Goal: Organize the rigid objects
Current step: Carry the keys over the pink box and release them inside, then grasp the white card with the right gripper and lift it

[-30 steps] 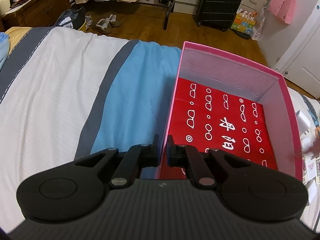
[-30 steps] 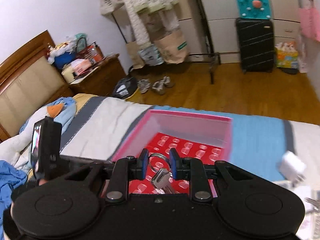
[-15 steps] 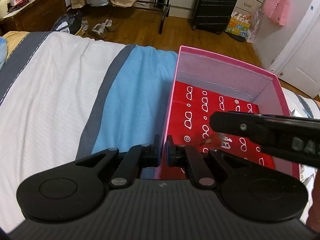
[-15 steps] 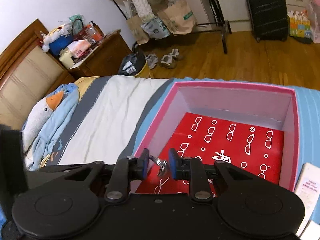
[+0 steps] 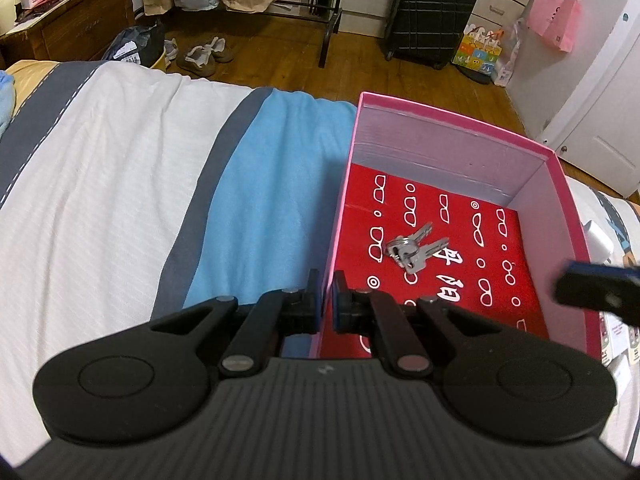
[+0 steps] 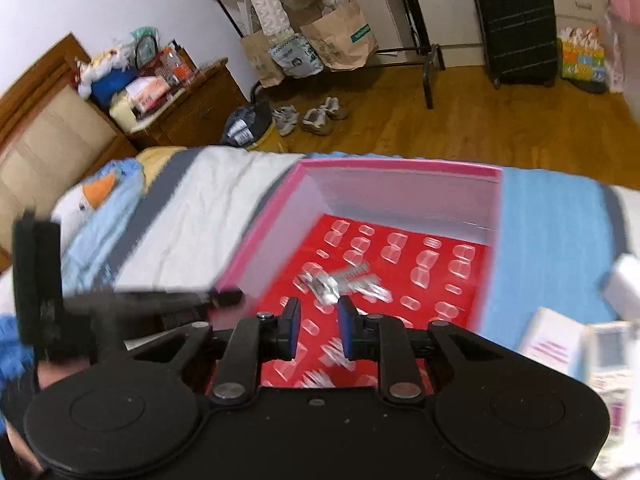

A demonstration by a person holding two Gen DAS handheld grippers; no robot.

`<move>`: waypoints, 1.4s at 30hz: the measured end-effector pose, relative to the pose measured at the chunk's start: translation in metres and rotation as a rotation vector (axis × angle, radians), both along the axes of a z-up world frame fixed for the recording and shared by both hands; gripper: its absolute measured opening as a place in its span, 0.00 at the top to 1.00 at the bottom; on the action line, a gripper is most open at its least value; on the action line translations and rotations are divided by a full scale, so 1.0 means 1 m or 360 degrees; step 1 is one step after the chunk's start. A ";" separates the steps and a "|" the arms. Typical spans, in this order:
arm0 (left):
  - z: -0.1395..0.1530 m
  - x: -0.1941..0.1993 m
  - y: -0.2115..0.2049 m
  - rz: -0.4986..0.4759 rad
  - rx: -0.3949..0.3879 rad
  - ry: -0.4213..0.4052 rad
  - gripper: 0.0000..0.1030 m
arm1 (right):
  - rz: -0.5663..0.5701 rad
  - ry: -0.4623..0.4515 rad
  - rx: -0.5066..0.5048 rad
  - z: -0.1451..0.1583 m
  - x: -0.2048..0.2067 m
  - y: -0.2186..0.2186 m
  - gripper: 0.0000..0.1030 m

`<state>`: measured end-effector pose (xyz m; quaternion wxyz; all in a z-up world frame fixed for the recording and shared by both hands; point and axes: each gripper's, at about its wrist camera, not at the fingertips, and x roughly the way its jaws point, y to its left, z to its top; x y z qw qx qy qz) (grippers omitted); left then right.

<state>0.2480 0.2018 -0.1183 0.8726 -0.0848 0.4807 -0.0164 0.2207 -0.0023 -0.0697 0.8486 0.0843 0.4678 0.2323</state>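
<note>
A pink box point(image 5: 460, 124) with a red patterned floor sits on the bed. A bunch of keys point(image 5: 414, 250) lies on its floor, also in the blurred right wrist view point(image 6: 340, 280). My left gripper point(image 5: 327, 300) is shut on the box's left wall point(image 5: 340, 208). My right gripper point(image 6: 319, 322) is open and empty, above the box's near part, behind the keys. It shows at the right edge of the left wrist view point(image 5: 596, 290). The box rim shows in the right wrist view point(image 6: 400, 166).
The bed has a striped white, grey and blue cover point(image 5: 160, 184). A white charger point(image 6: 624, 280) and small cartons point(image 6: 552, 340) lie right of the box. A plush toy point(image 6: 92, 200) lies at the left. The wooden floor, shoes point(image 5: 204, 54) and a suitcase point(image 5: 432, 12) lie beyond.
My right gripper carried the keys over the box, opened and let them go. The keys now lie on the box floor. The right gripper has pulled back. The left gripper has kept its hold.
</note>
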 end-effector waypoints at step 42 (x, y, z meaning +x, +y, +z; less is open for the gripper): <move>-0.007 0.006 0.003 0.0018 -0.0016 0.0065 0.95 | -0.0237 -0.0042 -0.0589 -0.110 -0.011 -0.079 0.27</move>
